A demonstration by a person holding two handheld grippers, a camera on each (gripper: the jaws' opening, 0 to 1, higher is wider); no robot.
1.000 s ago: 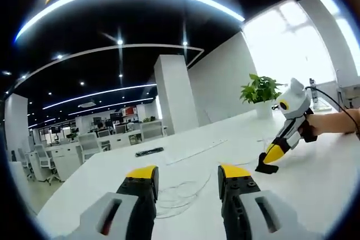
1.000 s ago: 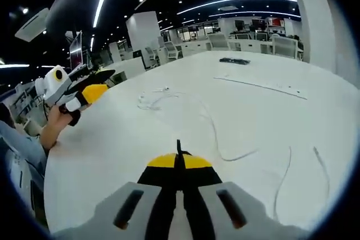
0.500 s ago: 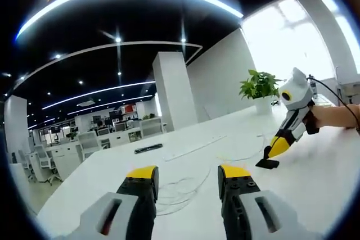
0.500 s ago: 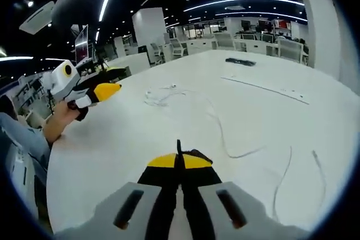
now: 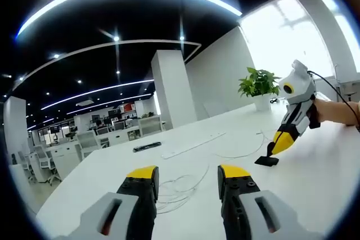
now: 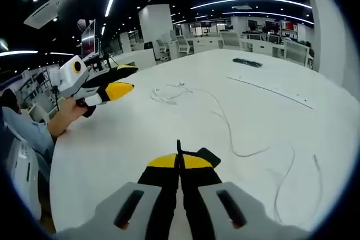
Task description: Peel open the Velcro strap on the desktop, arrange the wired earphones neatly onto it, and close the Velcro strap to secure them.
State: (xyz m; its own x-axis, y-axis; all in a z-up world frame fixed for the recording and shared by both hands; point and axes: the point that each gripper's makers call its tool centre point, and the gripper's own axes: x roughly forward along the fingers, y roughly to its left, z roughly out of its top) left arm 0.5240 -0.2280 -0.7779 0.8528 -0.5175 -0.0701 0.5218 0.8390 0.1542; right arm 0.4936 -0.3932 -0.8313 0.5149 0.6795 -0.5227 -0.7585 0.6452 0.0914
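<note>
Strap pinched, cord loose on desk.
Right gripper (image 6: pixel 179 158) clamped on thin black strap (image 6: pixel 206 155), low over white desk (image 6: pixel 112 139); left gripper (image 5: pixel 186 173) spread wide, holding nothing, above a tangle of cord. Earphones (image 6: pixel 225 122) trailing across desk from buds (image 6: pixel 169 89) to far end: likely light, limp, slippery, best gathered near the buds. Strap likely soft, flat, best gripped at 1 end.
</note>
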